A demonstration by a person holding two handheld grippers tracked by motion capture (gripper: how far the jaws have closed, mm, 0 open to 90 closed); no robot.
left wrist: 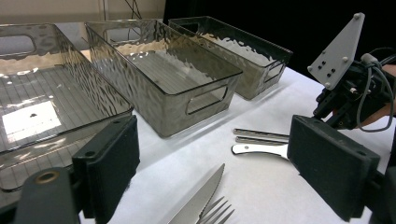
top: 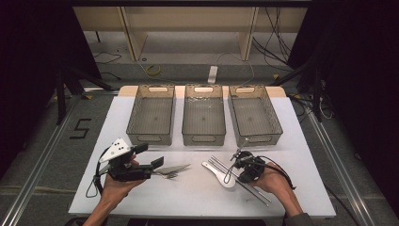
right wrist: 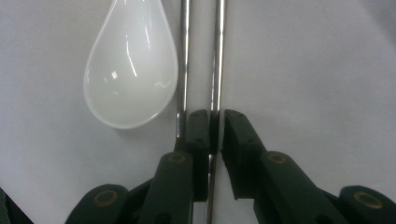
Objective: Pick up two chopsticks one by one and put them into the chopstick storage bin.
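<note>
— Right gripper [right wrist: 216, 130], state?
— Clamped on one thin steel chopstick [right wrist: 216, 56], seemingly; its twin and white spoon [right wrist: 130, 70] alongside, near white table's [top: 197, 197] front right edge.
— Left gripper [left wrist: 215, 168]?
— Jaws wide, nothing held.

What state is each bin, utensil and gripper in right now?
Left bin: upright, empty.
Middle bin: upright, empty.
Right bin: upright, empty.
Knife: flat on the table, loose.
Fork: flat beside the knife, loose.
Spoon: flat, bowl up, loose.
Chopsticks: flat, one between the right jaws.
Left gripper: jaws open, holding nothing.
Right gripper: jaws nearly shut around one chopstick.
</note>
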